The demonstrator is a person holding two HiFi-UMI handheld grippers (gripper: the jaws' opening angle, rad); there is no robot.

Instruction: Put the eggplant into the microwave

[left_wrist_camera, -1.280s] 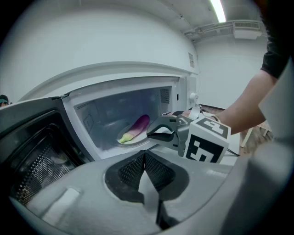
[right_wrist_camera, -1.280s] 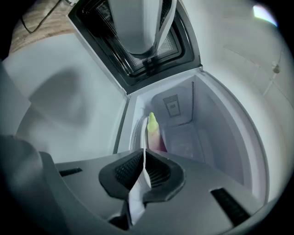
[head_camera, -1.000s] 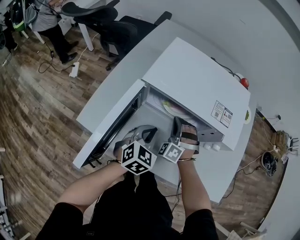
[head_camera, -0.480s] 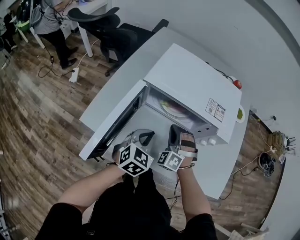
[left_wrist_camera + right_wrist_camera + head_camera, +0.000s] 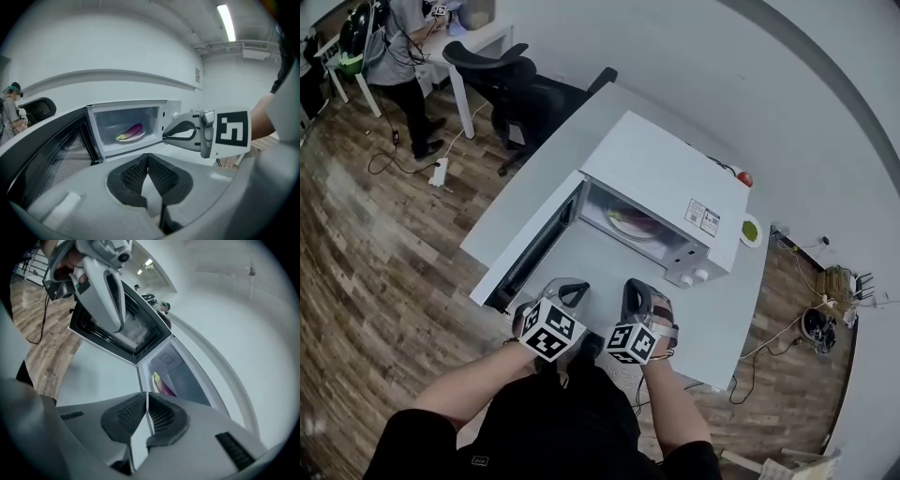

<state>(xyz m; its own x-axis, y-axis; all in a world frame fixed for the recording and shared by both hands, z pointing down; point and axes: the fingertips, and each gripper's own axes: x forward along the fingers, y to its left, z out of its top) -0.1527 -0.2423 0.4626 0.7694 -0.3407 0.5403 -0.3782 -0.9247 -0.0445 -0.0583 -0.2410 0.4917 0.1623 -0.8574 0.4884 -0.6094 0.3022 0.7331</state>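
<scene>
The left gripper (image 5: 570, 286) and right gripper (image 5: 636, 289) have pulled back near the person, both with jaws closed tight on nothing, and the eggplant (image 5: 134, 129) lies on its plate (image 5: 139, 136) inside the microwave (image 5: 661, 169), so I think only the open door (image 5: 520, 255) remains.

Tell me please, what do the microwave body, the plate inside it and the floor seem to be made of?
The microwave: probably painted sheet metal, smooth matte white, flat panels with crisp edges. The plate: pale and smooth, ceramic or plastic; too small to tell. The floor: wood or wood-look laminate, brown planks with grain streaks.
</scene>
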